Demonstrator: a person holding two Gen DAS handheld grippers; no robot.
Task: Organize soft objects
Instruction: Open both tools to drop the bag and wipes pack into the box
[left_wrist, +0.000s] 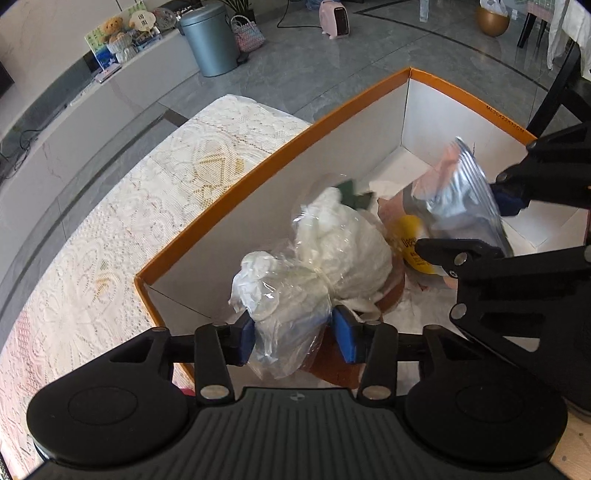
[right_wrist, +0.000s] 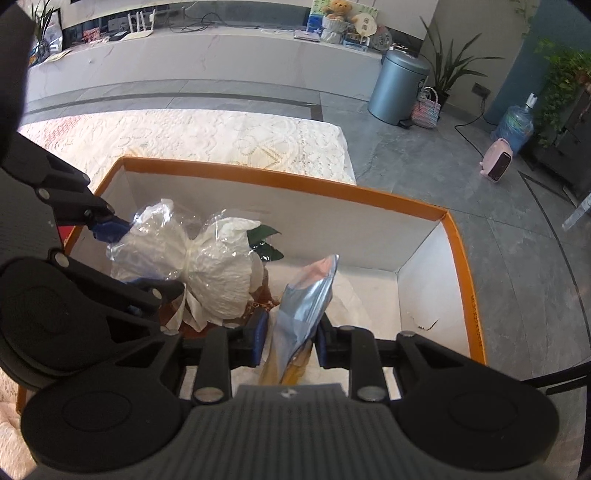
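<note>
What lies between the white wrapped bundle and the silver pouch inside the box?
In the left wrist view, a yellow-labelled packet and some pinkish wrapping lie between the white wrapped bundle and the silver pouch.

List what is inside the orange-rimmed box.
Inside the orange-rimmed box: a white flower bundle in clear wrap with green leaves, a silvery foil pouch, and a yellow-labelled packet. Something brown lies beneath the bundle, mostly covered and unidentifiable.
</note>
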